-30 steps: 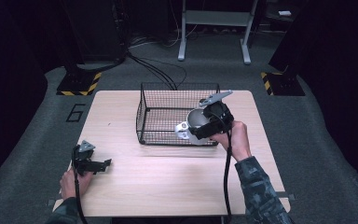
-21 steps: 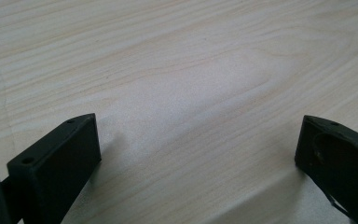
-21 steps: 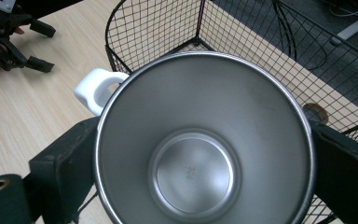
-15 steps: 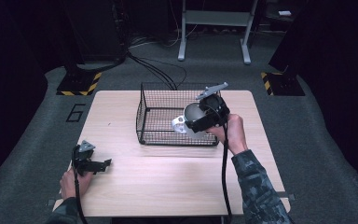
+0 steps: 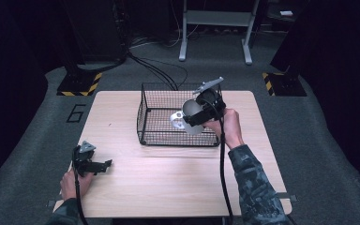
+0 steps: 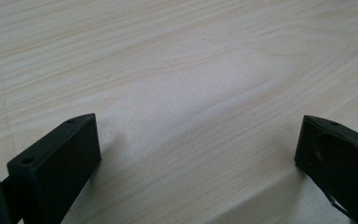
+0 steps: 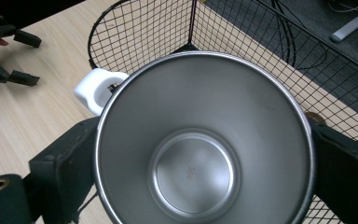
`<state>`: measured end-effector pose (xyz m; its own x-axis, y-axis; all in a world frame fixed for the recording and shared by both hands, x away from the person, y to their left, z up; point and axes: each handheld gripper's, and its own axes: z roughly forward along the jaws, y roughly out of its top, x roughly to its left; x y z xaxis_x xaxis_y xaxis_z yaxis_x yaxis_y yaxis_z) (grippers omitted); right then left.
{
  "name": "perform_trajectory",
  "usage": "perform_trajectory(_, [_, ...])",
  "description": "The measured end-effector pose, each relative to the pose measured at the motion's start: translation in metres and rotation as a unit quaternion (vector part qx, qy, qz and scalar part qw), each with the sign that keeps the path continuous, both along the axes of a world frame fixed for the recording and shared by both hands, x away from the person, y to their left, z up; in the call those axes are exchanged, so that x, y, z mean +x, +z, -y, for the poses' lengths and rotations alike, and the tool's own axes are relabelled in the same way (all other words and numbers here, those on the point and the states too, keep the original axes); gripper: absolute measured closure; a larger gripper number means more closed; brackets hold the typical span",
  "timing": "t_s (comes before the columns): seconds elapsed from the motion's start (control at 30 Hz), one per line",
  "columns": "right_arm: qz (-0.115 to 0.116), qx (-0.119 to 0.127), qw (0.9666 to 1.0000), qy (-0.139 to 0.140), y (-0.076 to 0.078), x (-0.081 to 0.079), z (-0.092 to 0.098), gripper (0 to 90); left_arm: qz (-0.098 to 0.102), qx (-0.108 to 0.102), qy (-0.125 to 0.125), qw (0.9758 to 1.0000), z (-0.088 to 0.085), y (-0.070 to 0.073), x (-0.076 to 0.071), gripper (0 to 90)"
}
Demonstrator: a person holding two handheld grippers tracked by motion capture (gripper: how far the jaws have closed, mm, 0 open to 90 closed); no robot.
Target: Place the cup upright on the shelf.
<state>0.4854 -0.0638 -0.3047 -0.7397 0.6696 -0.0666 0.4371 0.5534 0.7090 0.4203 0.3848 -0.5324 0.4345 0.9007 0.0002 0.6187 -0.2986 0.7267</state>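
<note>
Right gripper (image 5: 193,123): I have its fingers clamped on the steel cup (image 7: 200,140), one each side of the rim, mouth facing the camera, held above the wire basket (image 5: 159,136) near the surface's far edge.
Cup: smooth brushed metal, tapered, white handle (image 7: 95,88).
Basket: black mesh, rectangular.
Left gripper (image 5: 104,166): fingers spread, empty, parked by the near left corner on pale woodgrain surface (image 6: 177,74).

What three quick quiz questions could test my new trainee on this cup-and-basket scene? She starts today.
1. True or false: the left gripper holds something.
2. What does the right gripper grip?
3. The metal cup is: A) lying on the table; B) held above the wire basket; C) standing outside the basket.

Key: 1. False; its jaws stand open over bare wood. 2. The metal cup with the white handle. 3. B.
</note>
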Motion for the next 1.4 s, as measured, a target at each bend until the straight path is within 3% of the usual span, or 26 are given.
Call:
perform_trajectory(0.73, [-0.017,-0.003,0.9996,-0.021,-0.013,0.036,-0.011,6.0,0.000,0.000,0.000,1.0000,0.000,0.000,0.000,0.1])
perform_trajectory(1.4, [-0.034,-0.010,0.9980,-0.052,-0.035,0.063,-0.019,5.9,0.000,0.000,0.000,1.0000,0.000,0.000,0.000,0.1])
